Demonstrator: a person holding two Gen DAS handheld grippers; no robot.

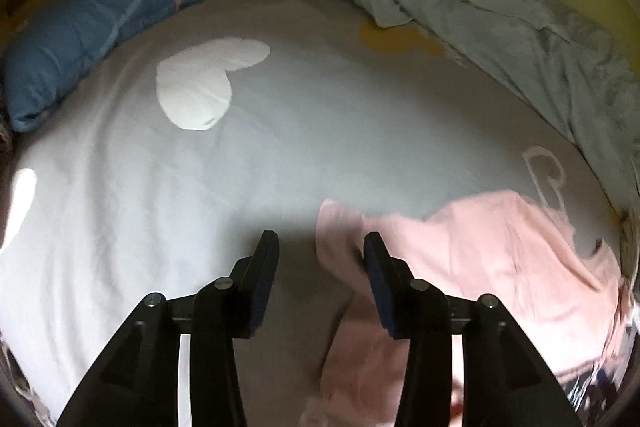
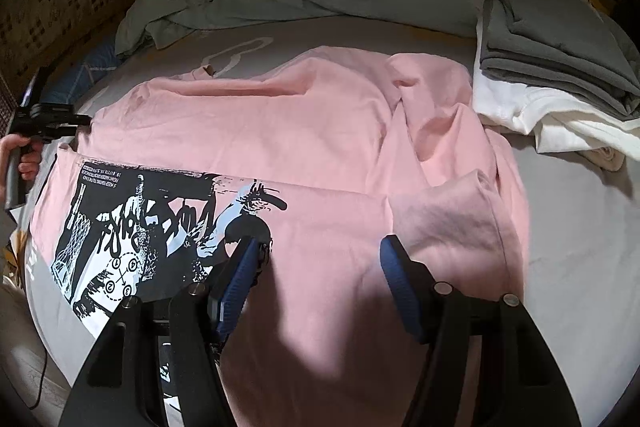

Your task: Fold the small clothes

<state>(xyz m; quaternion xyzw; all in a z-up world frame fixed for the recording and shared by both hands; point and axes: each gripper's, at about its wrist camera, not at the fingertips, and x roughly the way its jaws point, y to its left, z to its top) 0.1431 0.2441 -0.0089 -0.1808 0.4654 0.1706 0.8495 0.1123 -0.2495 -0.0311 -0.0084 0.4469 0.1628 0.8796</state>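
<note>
Pink T-shirt spread on the bed, both hand-held grippers empty above it.

The bed [image 2: 568, 195] carries the pink T-shirt [image 2: 280, 131] print-up, sleeve side bunched near a folded stack [image 2: 552, 67] of grey and white clothes. The right hand-held gripper [image 2: 320, 255] hangs wide open over the hem, gripping nothing; the left hand-held gripper [image 1: 320, 247] stands partly open at the shirt's edge, cloth beside one pad but not pinched. Likely trouble: a grab catching one layer only, or the bedsheet too, so the fold skews; the crumpled sleeve may drag the stack. The black-and-white print [image 2: 160, 227] bears small lettering, too small and upside down to read.
</note>
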